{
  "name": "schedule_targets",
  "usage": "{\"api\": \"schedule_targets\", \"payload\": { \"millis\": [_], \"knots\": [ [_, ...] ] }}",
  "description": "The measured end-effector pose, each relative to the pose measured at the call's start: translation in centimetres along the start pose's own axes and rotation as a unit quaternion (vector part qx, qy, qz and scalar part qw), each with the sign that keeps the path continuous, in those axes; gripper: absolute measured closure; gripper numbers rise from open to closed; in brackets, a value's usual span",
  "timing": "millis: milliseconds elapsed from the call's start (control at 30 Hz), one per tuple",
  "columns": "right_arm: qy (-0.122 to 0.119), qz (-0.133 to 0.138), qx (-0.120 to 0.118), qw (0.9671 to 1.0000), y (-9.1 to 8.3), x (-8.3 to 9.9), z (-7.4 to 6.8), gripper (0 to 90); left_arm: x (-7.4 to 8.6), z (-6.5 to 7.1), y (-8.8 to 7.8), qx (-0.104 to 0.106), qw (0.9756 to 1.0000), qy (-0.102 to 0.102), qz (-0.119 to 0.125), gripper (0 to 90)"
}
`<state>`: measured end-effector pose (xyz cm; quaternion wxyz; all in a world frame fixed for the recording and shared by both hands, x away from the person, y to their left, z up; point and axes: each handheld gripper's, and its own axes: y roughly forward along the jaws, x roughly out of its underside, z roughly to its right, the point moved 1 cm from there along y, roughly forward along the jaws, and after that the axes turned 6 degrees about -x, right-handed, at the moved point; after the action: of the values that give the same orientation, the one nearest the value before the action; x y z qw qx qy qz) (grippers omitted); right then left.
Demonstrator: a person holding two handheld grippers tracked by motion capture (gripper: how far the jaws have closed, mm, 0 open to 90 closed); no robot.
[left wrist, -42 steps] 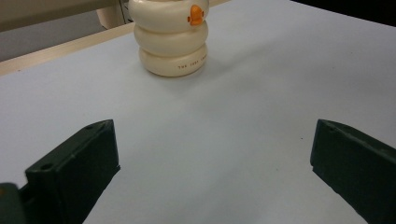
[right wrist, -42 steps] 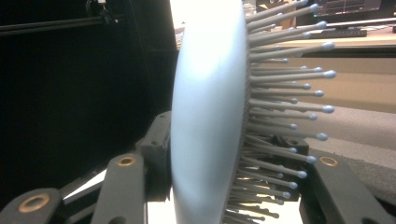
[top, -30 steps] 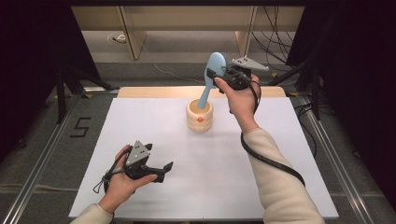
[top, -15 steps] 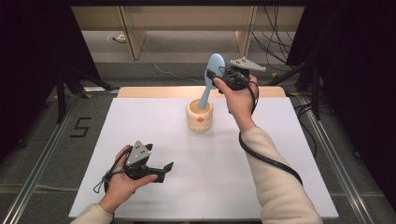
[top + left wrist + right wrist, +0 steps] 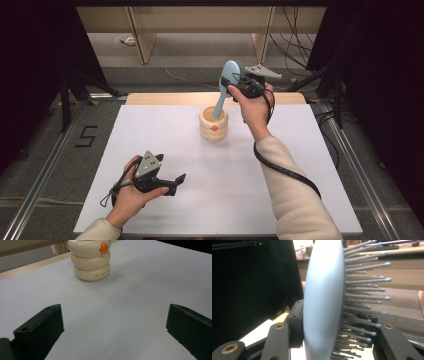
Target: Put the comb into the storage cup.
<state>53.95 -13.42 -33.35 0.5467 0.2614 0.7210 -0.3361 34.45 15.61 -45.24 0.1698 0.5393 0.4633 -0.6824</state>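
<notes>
While right fingers (image 5: 236, 84) clamp the hairbrush (image 5: 226, 90) (handle in the cup (image 5: 214, 126)), left fingers (image 5: 176, 181) gape.

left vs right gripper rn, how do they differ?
The left gripper has jaws wide open with nothing between them; the right gripper is shut on the blue hairbrush. The left sits low by the white table; the right is raised over the cream holder. Both are hand-held.
</notes>
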Motion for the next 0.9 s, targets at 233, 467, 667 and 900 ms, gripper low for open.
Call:
{"api": "schedule_targets", "payload": {
  "millis": [233, 467, 667, 900],
  "knots": [
    [0.004, -0.003, 0.001, 1.0, 0.6, 0.5, 0.0, 51.5, 0.0, 0.0, 0.0, 0.0, 1.0, 0.0, 0.0, 0.5],
    [0.008, -0.005, 0.005, 0.9999, 1.1, 1.2, 0.3, 51.3, 0.0, 0.0, 0.0, 0.001, 1.0, 0.001, -0.001, 0.5],
    [0.012, -0.008, 0.009, 0.9998, 1.4, 1.8, 0.5, 51.3, 0.1, 0.0, 0.0, 0.001, 1.0, 0.0, -0.001, 0.5],
    [0.017, -0.012, 0.015, 0.9997, 1.7, 2.2, 0.7, 51.3, 0.1, 0.0, 0.0, 0.001, 1.0, 0.001, -0.001, 0.5]
  ]
}}
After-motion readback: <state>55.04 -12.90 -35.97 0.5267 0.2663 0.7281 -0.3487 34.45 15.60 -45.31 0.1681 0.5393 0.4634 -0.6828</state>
